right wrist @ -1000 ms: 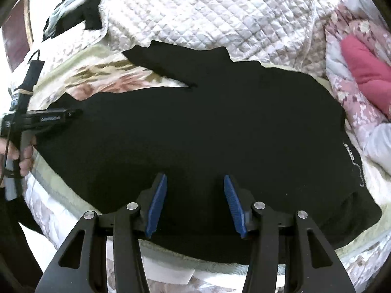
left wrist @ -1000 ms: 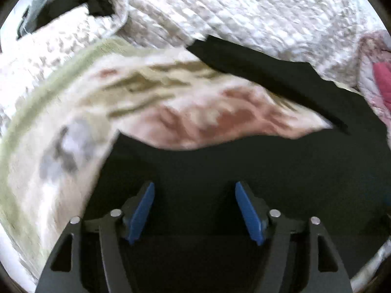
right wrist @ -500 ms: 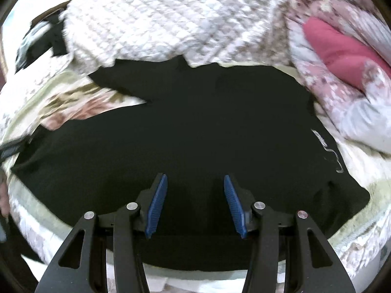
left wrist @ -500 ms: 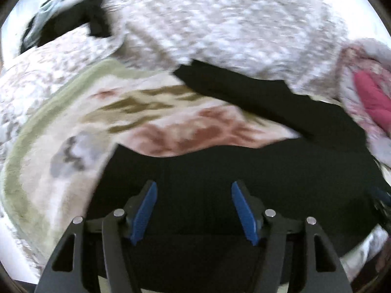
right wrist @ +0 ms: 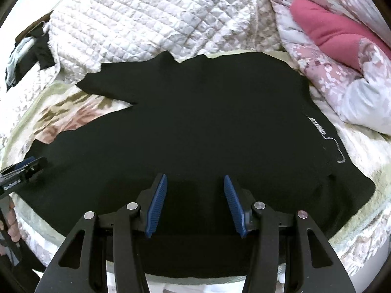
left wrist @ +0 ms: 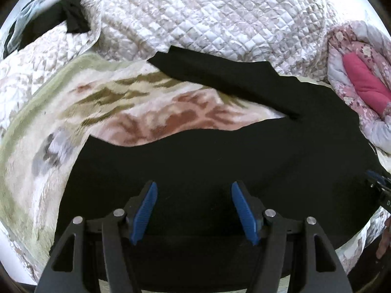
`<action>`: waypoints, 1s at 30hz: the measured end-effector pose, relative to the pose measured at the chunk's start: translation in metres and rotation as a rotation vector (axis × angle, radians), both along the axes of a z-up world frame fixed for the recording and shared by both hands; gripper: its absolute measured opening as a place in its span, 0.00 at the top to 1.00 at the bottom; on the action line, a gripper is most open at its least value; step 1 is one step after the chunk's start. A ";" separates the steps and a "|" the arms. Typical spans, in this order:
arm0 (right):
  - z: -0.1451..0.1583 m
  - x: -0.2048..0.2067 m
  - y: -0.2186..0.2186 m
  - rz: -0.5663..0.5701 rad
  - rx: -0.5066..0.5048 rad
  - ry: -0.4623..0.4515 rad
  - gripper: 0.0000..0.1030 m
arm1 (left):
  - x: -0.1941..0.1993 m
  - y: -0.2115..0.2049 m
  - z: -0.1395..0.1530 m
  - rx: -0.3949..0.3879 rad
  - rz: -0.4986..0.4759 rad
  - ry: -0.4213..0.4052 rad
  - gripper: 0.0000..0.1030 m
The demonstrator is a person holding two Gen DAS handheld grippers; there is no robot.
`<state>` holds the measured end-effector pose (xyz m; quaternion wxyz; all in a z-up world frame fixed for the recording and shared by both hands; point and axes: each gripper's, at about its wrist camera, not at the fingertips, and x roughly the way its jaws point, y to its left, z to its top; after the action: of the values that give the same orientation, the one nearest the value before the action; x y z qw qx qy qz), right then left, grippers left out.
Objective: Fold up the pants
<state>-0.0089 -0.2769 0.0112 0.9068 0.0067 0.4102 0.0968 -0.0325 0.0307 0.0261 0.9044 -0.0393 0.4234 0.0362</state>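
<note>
Black pants (right wrist: 207,127) spread flat on a plush floral blanket (left wrist: 73,127), matte knit, no sheen; waist end toward the right of the right wrist view, with small pale lettering and a thin pale drawcord (right wrist: 334,144) near that edge. Two legs splayed: near leg wide and flat, far leg (left wrist: 220,78) a narrower strip angling up-left, a wedge of blanket showing between them. Blanket pile fuzzy, cream ground with rust and olive motifs, pale green border. Beyond it, a white quilted bedspread (left wrist: 207,17), diamond stitching, faint grey leaf print, bunched in soft ridges. At right, a rumpled floral comforter (right wrist: 342,73) folded around a pink cushion-like roll (right wrist: 325,29). Dark and pale clothing heaped at far left (left wrist: 36,22), too blurred to identify.

Left gripper (left wrist: 194,210): blue ribbed pads apart, nothing between them, jaws just narrowed a little; poised over the near leg, contact with cloth not discernible. Right gripper (right wrist: 195,204): pads apart, empty, above the near hem of the pants. No containers in either view.
</note>
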 end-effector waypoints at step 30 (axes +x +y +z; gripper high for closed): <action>0.048 0.211 -0.004 0.273 -0.123 0.017 0.41 | 0.212 -0.015 0.039 -0.017 -0.199 0.004 0.34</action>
<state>0.2025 -0.2813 0.0596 0.8804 -0.1041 0.4200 0.1938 0.1797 0.0159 0.0648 0.9023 -0.0045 0.4273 -0.0572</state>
